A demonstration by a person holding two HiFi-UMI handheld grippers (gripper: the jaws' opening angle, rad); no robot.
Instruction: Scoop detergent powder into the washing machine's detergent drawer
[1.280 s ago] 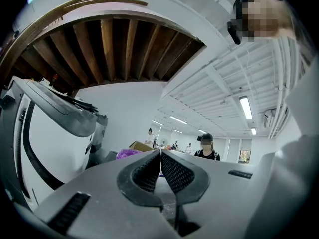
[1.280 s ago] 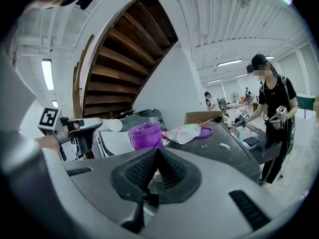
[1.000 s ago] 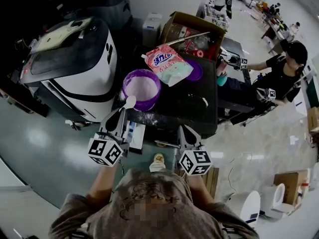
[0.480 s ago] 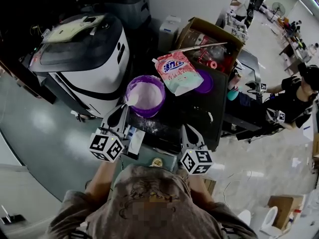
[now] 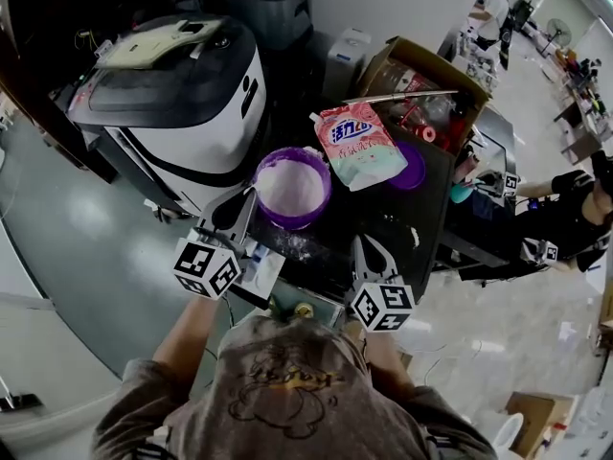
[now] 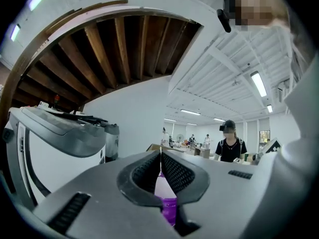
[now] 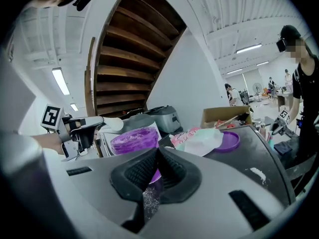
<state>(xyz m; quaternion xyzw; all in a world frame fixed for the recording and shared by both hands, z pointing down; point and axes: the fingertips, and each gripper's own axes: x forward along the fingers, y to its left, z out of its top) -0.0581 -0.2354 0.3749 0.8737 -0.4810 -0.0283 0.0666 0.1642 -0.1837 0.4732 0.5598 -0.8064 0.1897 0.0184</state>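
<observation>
**Spoon at the tub rim, powder not yet delivered**

The left tongs point(image 5: 239, 215) are pressed shut on the handle of a white plastic spoon point(image 7: 112, 124). Its bowl hangs at the near-left rim of the purple tub of detergent powder point(image 5: 292, 186) on the dark tabletop point(image 5: 388, 220). I cannot tell whether the bowl is loaded.

The right tongs point(image 7: 158, 154) are pressed together on nothing, low at the tabletop's near edge and well apart from the tub.

The washing machine point(image 5: 172, 94) stands to the left of the tabletop. A pale tray-like piece point(image 5: 261, 268) just beside the left tongs may be its detergent drawer, though that is not certain.

The step in hand looks like the scoop itself. Next, the spoon should dip into the powder, come up level, and travel the short way to the drawer without tilting, since loose powder spills easily.
</observation>
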